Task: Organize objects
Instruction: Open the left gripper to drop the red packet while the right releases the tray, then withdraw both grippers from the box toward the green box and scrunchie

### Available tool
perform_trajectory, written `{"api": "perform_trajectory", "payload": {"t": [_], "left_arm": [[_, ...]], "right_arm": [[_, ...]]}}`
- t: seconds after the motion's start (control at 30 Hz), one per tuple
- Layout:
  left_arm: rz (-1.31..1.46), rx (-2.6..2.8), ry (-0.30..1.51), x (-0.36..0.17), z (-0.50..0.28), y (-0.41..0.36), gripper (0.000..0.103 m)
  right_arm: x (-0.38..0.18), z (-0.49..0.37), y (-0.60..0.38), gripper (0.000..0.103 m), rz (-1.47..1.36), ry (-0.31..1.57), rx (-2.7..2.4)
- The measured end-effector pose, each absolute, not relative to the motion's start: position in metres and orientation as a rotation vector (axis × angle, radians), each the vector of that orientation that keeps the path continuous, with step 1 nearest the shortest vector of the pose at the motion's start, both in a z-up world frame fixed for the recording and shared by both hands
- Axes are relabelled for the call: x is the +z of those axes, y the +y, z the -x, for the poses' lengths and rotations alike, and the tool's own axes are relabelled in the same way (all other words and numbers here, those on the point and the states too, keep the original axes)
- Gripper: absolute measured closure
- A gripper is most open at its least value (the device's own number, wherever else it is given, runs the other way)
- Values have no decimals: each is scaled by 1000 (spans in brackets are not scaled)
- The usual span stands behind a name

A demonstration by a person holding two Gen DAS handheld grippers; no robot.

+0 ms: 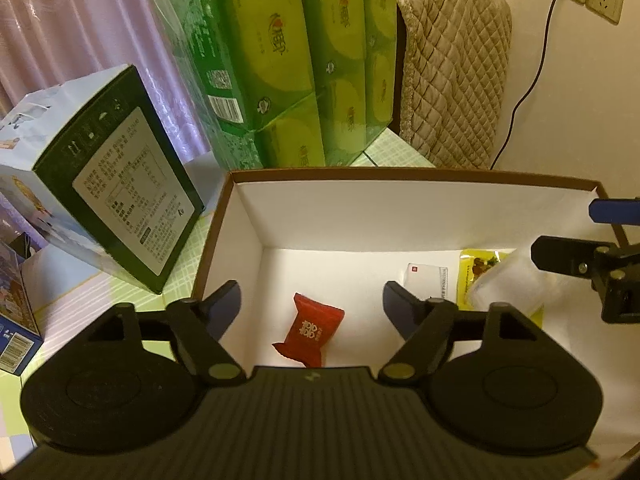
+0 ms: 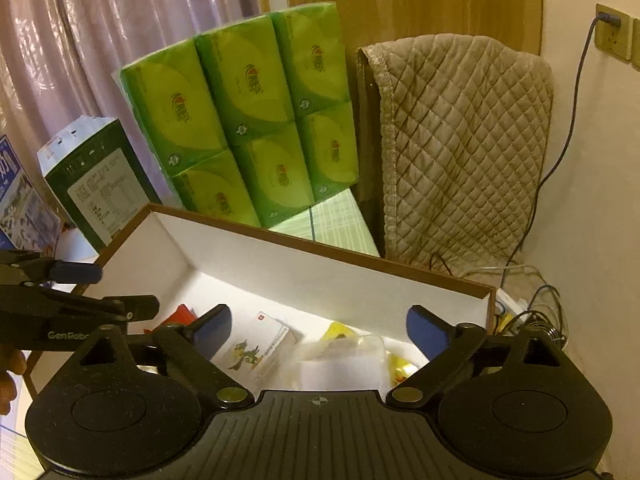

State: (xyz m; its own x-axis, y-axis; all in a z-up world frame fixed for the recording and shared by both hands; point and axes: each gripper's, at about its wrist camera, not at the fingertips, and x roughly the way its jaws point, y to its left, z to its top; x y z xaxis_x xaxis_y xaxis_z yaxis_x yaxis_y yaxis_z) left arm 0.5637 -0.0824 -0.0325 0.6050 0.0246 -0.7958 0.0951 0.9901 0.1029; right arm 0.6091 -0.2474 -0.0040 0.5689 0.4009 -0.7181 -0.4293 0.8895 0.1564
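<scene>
A: What are the two grippers doing?

B: The left gripper (image 1: pixel 312 304) hangs over the white box (image 1: pixel 400 208), fingers spread wide with nothing between them. The right gripper (image 2: pixel 319 330) is spread wide too, empty, over the same box.

A: What's in the box?

B: A red candy wrapper (image 1: pixel 310 330) with gold print lies flat on the floor, just below the left fingers. Nearer the right gripper: a white card box (image 2: pixel 260 346) with a bird picture, a clear plastic packet (image 2: pixel 344 364) and a yellow snack packet (image 2: pixel 340 330) partly under it.

A: And around it?

B: A brown-rimmed wall, then green tissue packs (image 2: pixel 248 120) behind, a dark green carton (image 1: pixel 124 196) tilted to the left, a quilted cover (image 2: pixel 464 148) to the right.
</scene>
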Motion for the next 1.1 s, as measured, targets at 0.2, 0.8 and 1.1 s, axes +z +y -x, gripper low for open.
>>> {"api": "perform_trajectory", "payload": {"t": [0.2,0.8,1.1], "left_arm": [[-123,-41,901,-20,-552,-82,20],[-59,-50,809,33,-482,-83,12],[-11,-28,805,47,-427,-67,11]], "right_arm": [[9,-602,-257,3,8,825,484],[42,-538,-282,2,16,806,520],[55,-493,-279,2,62,818,596]]}}
